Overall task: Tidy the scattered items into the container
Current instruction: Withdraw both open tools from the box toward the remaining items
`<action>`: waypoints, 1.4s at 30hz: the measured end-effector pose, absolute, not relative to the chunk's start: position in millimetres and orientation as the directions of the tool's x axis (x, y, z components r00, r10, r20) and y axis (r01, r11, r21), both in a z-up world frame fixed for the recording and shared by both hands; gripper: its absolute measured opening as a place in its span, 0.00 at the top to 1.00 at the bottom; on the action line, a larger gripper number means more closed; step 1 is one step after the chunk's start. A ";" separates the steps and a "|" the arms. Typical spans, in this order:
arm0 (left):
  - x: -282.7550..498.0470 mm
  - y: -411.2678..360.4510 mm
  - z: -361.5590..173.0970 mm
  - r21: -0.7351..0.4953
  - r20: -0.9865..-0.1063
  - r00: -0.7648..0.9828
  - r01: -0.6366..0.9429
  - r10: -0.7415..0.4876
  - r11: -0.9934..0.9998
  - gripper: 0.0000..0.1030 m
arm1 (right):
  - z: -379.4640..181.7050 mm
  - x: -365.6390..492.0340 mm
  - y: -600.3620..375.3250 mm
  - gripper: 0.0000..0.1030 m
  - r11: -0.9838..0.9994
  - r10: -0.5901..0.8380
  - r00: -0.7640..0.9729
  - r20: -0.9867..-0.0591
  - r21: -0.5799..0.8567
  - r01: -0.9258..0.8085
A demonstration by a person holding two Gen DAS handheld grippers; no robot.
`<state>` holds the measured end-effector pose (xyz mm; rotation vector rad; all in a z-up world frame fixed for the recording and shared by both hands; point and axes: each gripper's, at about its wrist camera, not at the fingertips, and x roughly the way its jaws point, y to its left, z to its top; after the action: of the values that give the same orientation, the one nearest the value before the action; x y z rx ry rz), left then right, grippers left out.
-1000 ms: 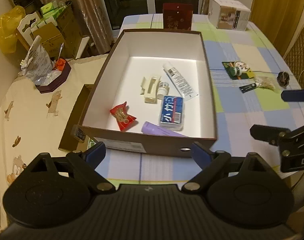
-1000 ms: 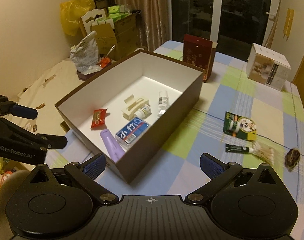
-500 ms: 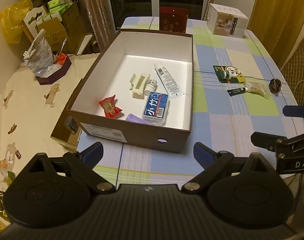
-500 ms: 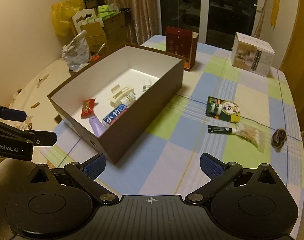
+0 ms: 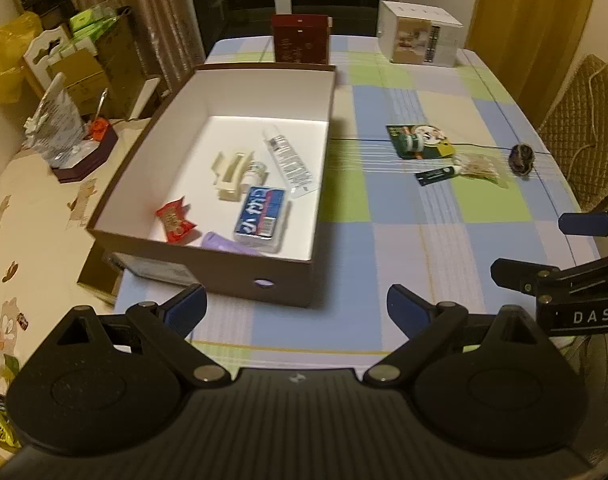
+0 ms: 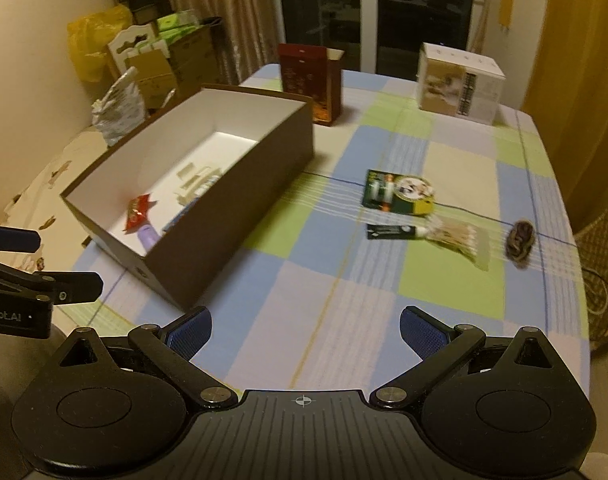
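Both grippers empty, fingers apart: left w/ box just ahead; right w/ green card, tube well ahead.

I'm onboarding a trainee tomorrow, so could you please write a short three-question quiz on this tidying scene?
1. True or false: the brown box holds nothing yet.
2. Which loose item lies farthest from the box? A) green battery card B) brown hair scrunchie C) cotton swab bag
3. Fill in: the left gripper and right gripper are both ____.

Key
1. False: a red snack packet, a blue pack and a white tube are among the things inside.
2. B
3. Open, holding nothing.
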<state>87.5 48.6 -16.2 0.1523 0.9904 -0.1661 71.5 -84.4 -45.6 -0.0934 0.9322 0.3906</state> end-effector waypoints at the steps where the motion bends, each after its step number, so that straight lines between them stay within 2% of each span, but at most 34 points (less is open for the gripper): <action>1: 88.4 45.3 -16.7 0.051 -0.841 0.536 0.214 -0.074 0.975 0.08 | -46.3 72.2 -88.6 0.00 0.930 0.281 0.532 -0.798 0.089 -0.358; 21: 129.7 -27.9 -57.5 0.038 -0.878 0.463 0.316 -0.119 0.948 0.08 | -74.1 99.3 -163.3 0.00 0.976 0.199 0.504 -0.840 0.124 -0.179; 33: 167.2 -73.3 -97.5 0.020 -0.879 0.443 0.404 -0.176 0.915 0.08 | -102.2 131.3 -211.6 0.00 0.992 0.120 0.519 -0.846 0.077 -0.104; 42: 203.3 -113.5 -118.3 0.070 -0.865 0.455 0.529 -0.213 0.846 0.14 | -118.0 172.1 -255.8 0.00 0.997 0.077 0.536 -0.841 0.074 -0.026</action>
<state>203.3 -113.5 -118.3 0.3534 1.0002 -0.4697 172.1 -255.8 -118.0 0.0544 1.0039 0.0614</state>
